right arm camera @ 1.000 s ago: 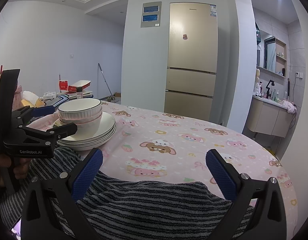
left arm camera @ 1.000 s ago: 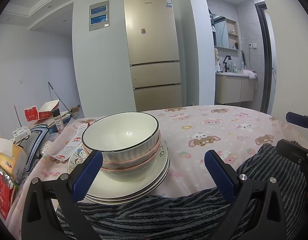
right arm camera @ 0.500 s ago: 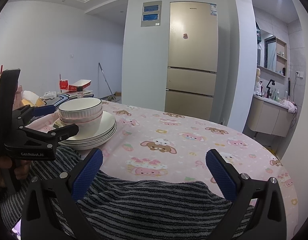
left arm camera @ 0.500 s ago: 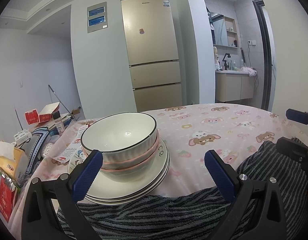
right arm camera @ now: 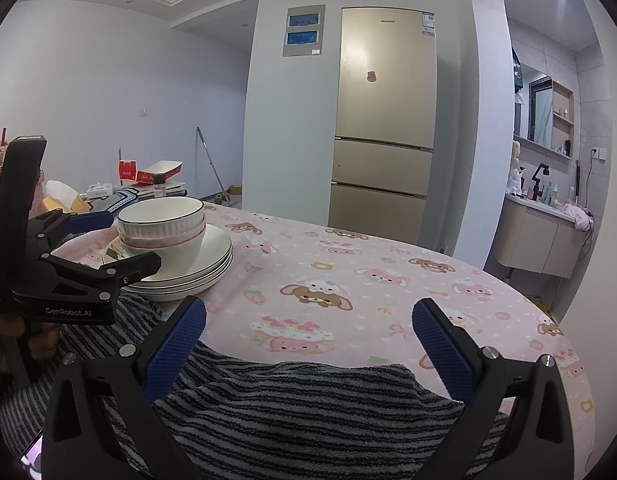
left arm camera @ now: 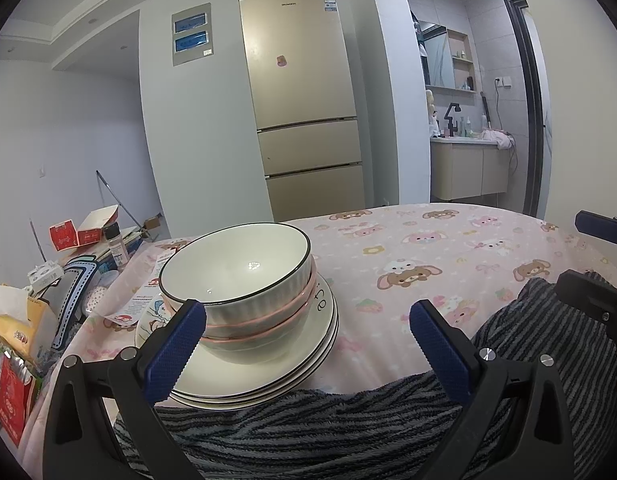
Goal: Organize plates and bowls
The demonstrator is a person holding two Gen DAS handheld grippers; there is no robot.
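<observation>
A stack of white bowls (left arm camera: 244,280), the top one black-rimmed and the lower ones pink-rimmed, sits on a stack of white black-rimmed plates (left arm camera: 268,376) at the left of the pink cartoon tablecloth (left arm camera: 428,248). My left gripper (left arm camera: 308,320) is open just in front of that stack, nothing between its blue pads. The right wrist view shows the same bowls (right arm camera: 164,220) and plates (right arm camera: 204,264) at the far left, with the left gripper (right arm camera: 120,240) beside them. My right gripper (right arm camera: 308,320) is open over bare tablecloth, holding nothing.
A striped grey towel (right arm camera: 308,412) covers the near table edge. Boxes, a small bottle (left arm camera: 117,242) and a tissue pack (left arm camera: 16,320) crowd the left side. A gold fridge (left arm camera: 304,120) stands behind the table, and a bathroom vanity (left arm camera: 468,168) is at the right.
The left wrist view has shifted slightly, so the bowl stack sits a little lower and closer. Both grippers remain open and empty.
</observation>
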